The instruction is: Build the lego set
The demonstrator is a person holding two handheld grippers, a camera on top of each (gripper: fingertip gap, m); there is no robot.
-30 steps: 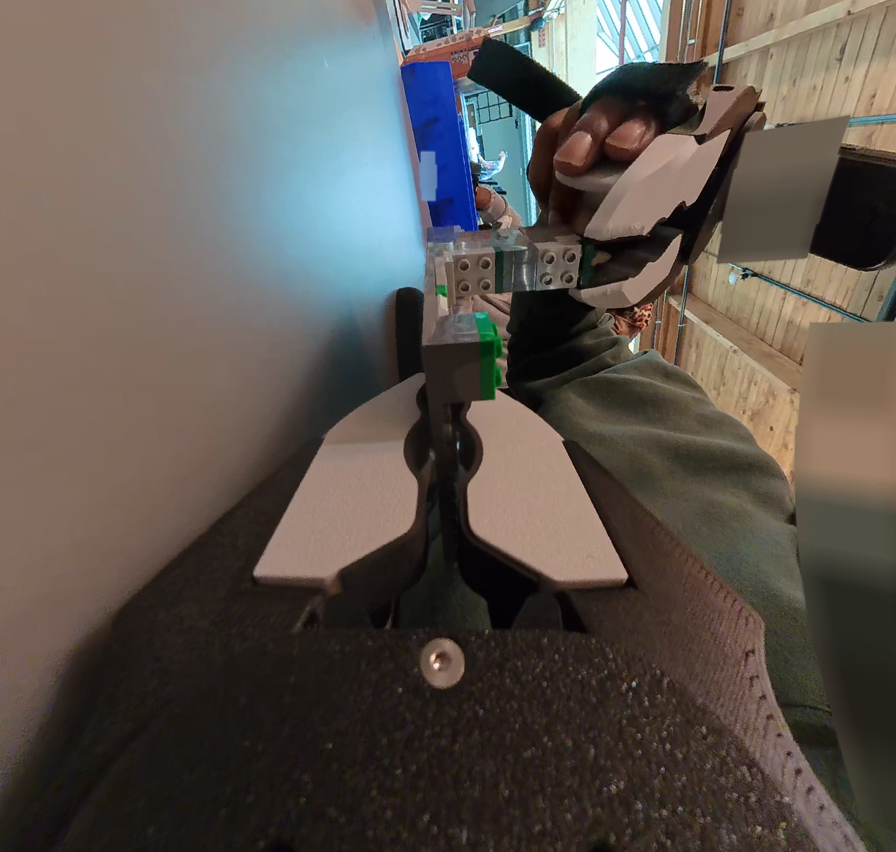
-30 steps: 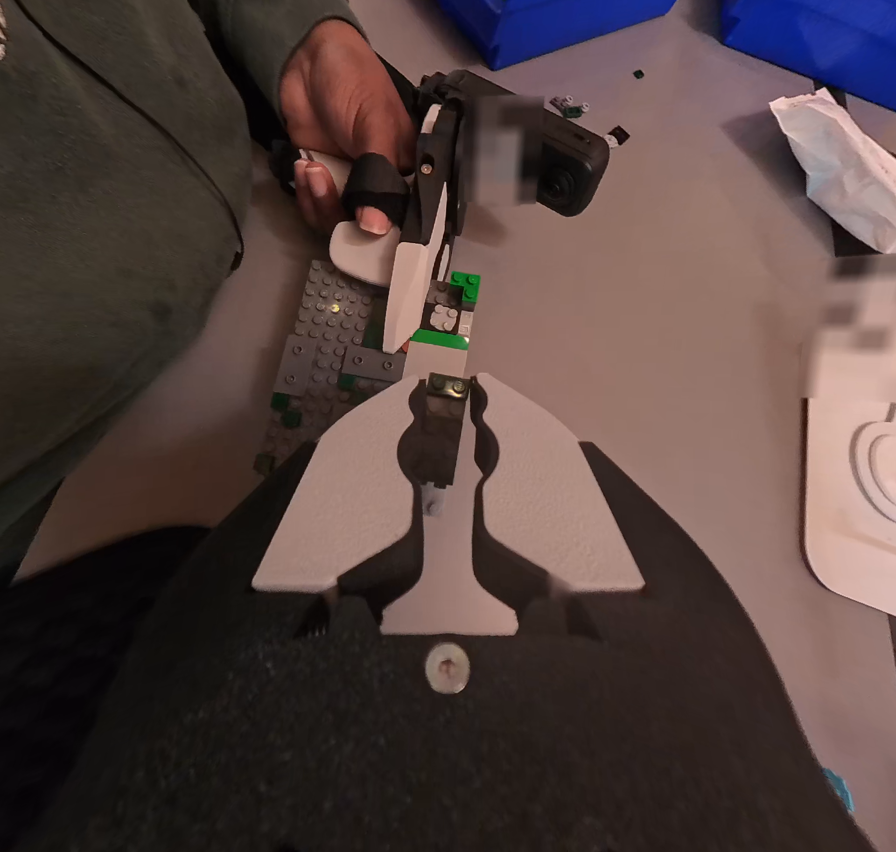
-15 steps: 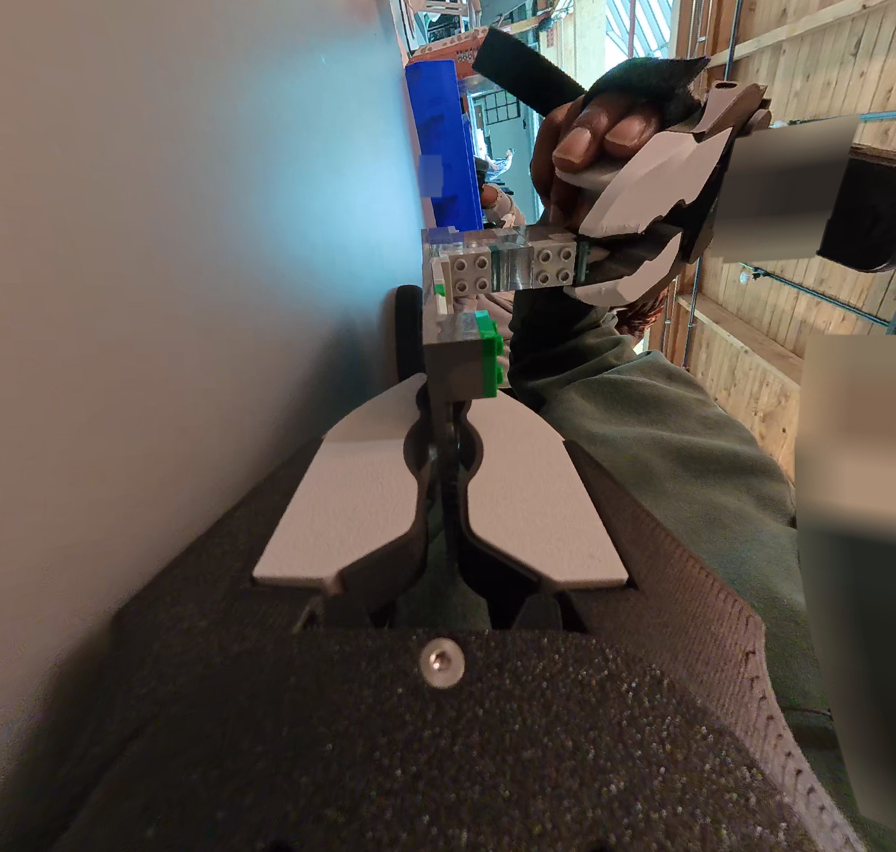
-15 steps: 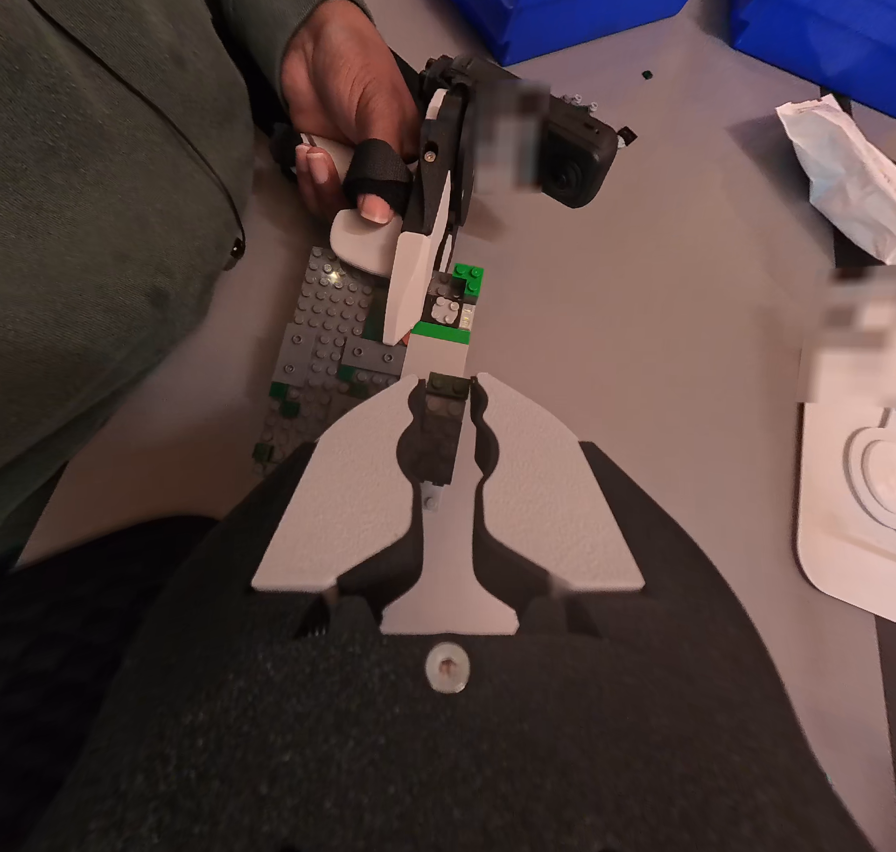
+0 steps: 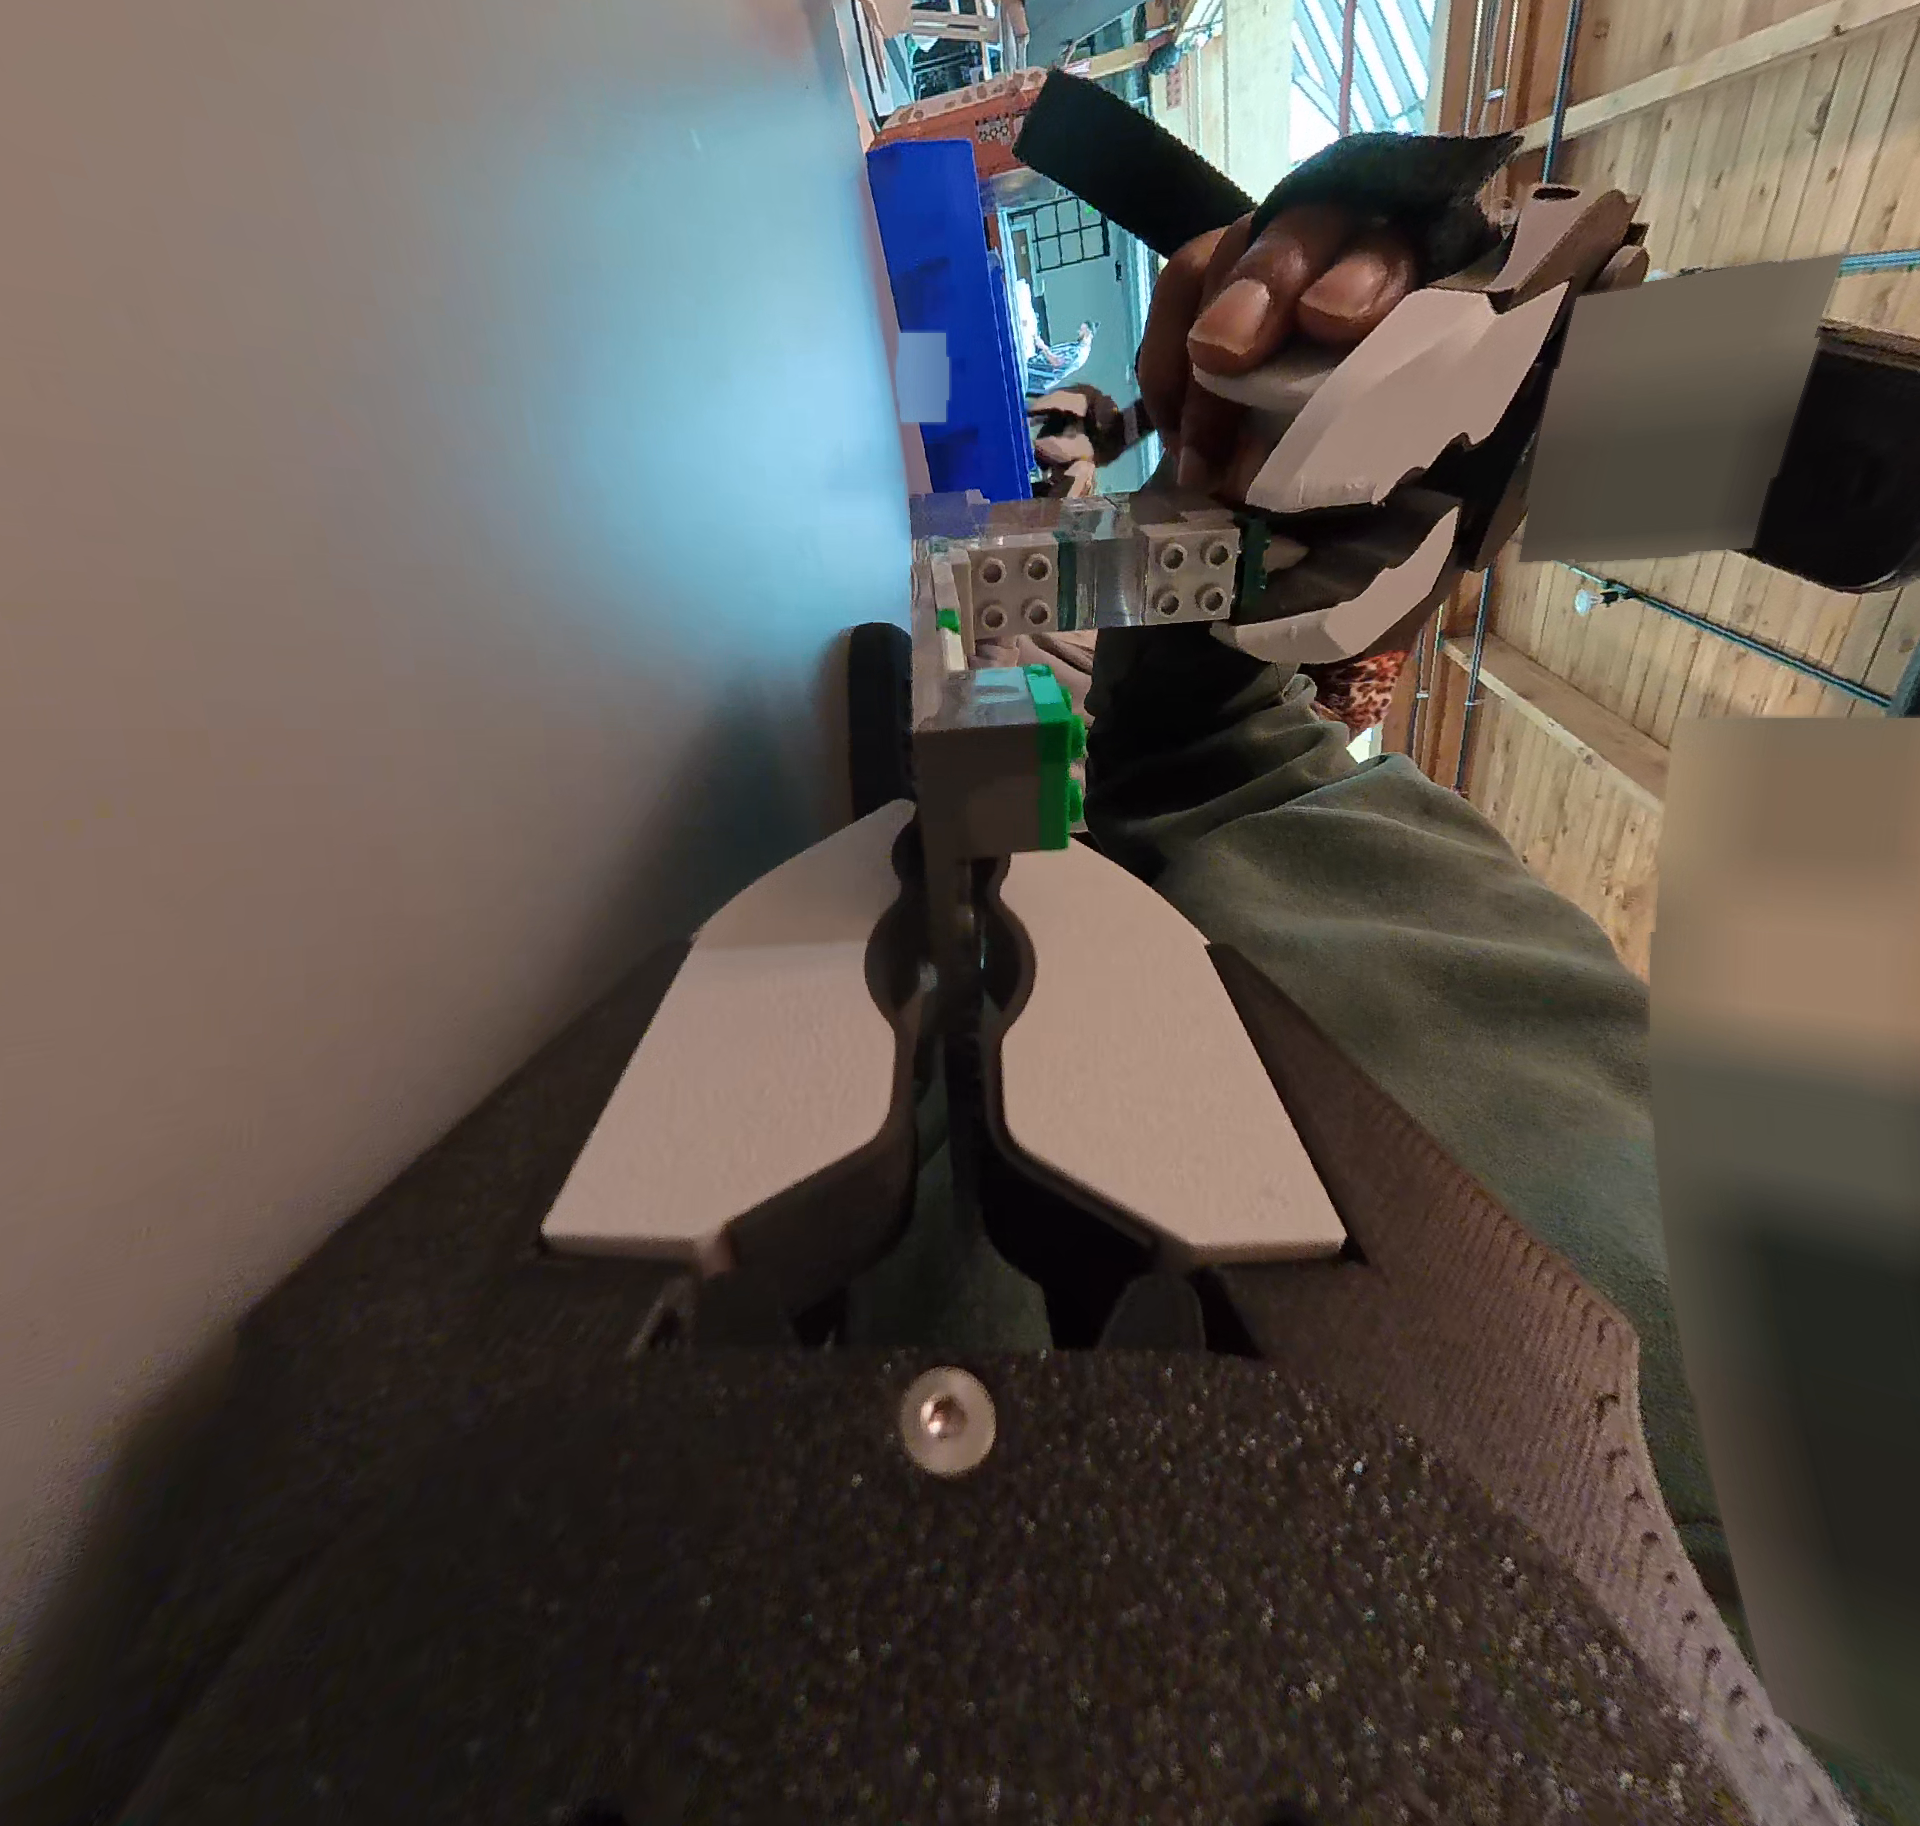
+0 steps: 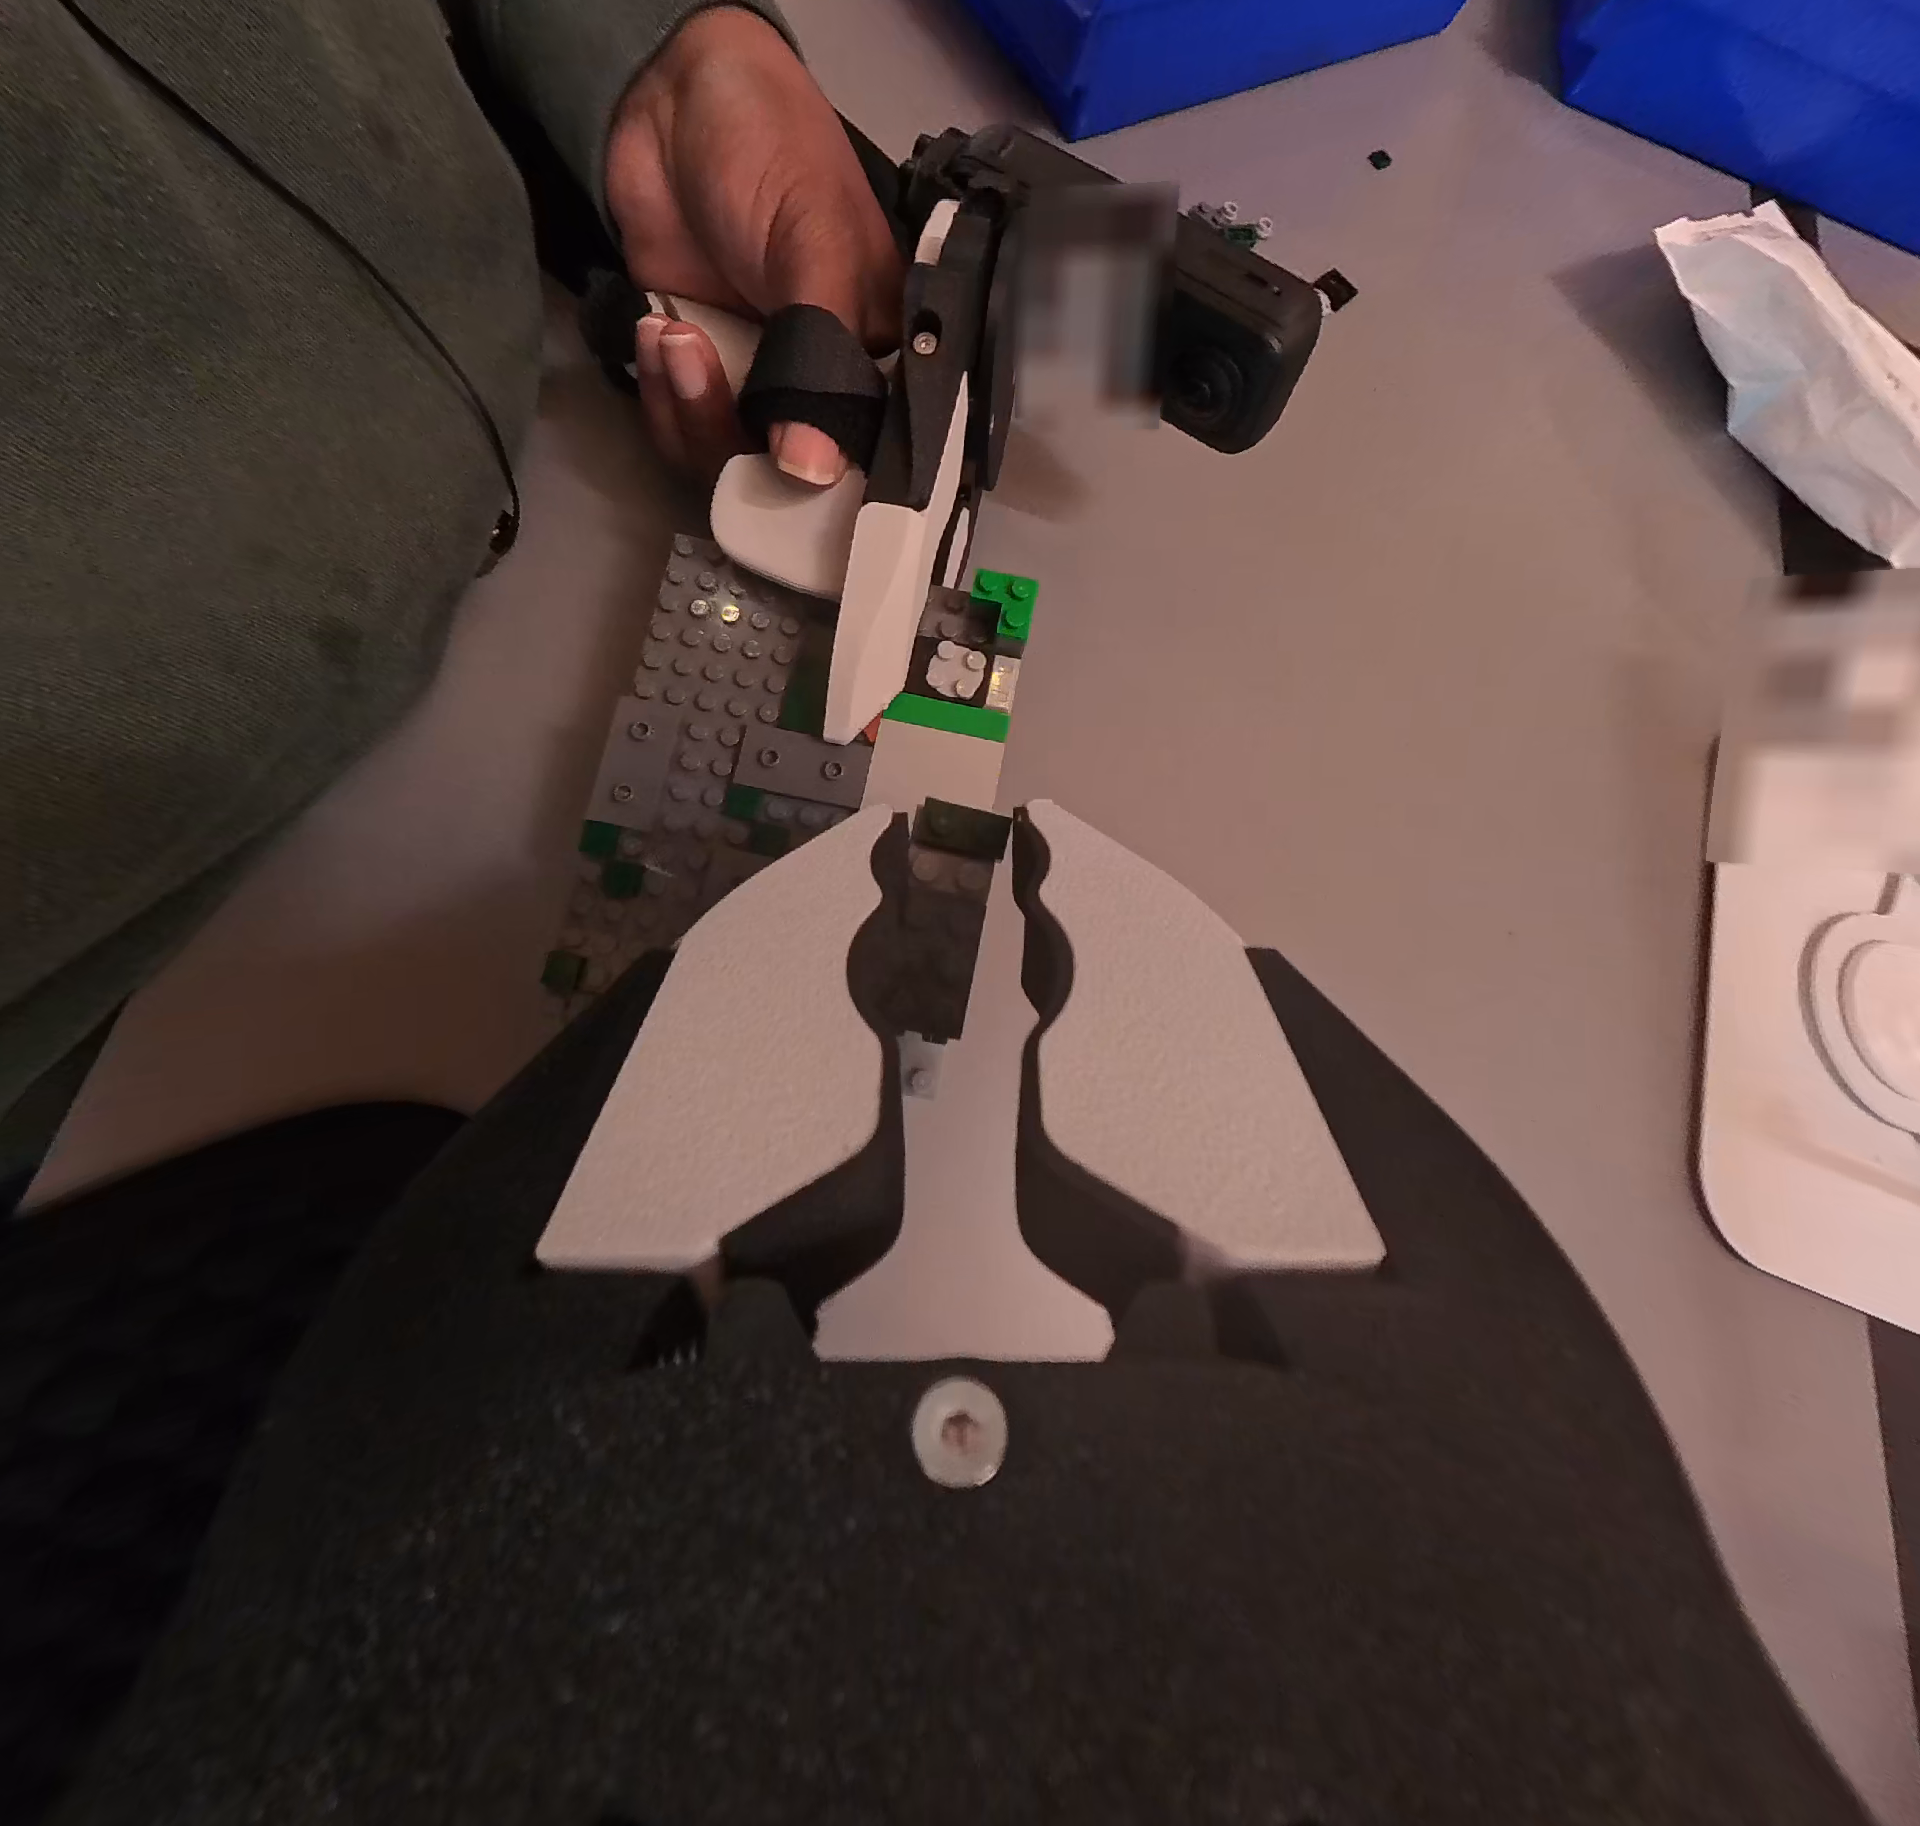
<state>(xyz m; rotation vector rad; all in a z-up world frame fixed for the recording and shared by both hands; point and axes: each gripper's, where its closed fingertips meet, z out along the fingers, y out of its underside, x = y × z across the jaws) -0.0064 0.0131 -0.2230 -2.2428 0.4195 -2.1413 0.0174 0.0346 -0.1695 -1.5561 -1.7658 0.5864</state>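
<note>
The lego build (image 6: 717, 675) is a grey studded baseplate with green plates lying on the table. My left gripper (image 5: 961, 841) is shut on the edge of the build (image 5: 997, 779), by a grey block with a green plate; it also shows in the right wrist view (image 6: 883, 633). My right gripper (image 6: 961, 826) is shut on the top of a column of grey, clear and dark green bricks (image 6: 945, 903). In the left wrist view this column (image 5: 1101, 571) stands out from the build, its foot against it, with the right gripper (image 5: 1278, 571) on its far end.
Blue bins (image 6: 1195, 0) stand at the back of the grey table (image 6: 1351, 737). A crumpled white bag (image 6: 1808, 405) and a white moulded tray (image 6: 1818, 1049) lie at the right. Small loose pieces (image 6: 1236, 223) lie behind the left gripper. A person's green sleeve (image 6: 260, 426) fills the left. About 7 centimeters separates my left fingertips from my right.
Almost nothing. The right gripper and its column have drifted very slightly over the build. Both grips hold as before.
</note>
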